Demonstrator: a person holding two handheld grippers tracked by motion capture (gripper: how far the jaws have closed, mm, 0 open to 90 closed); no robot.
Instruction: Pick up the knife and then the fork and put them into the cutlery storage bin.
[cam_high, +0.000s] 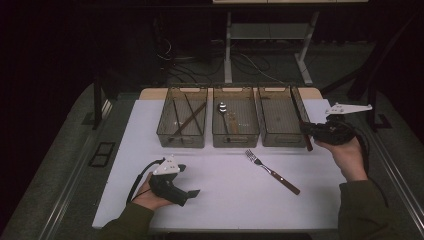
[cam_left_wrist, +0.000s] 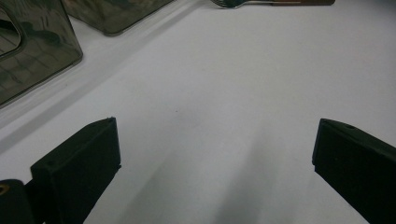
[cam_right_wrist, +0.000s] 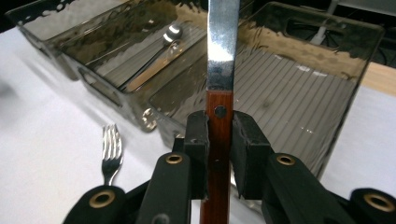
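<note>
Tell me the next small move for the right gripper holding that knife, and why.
Probably carry the knife a little further over the right bin and lower it in. The right gripper is shut on its wooden handle, blade already above that empty bin. The left bin holds sticks and the middle bin a spoon, so the cutlery seems sorted by kind.

A fork (cam_high: 272, 172) is laid on the table (cam_high: 225, 200); a spoon (cam_high: 221, 107) is kept in the middle bin (cam_high: 235, 134).
</note>
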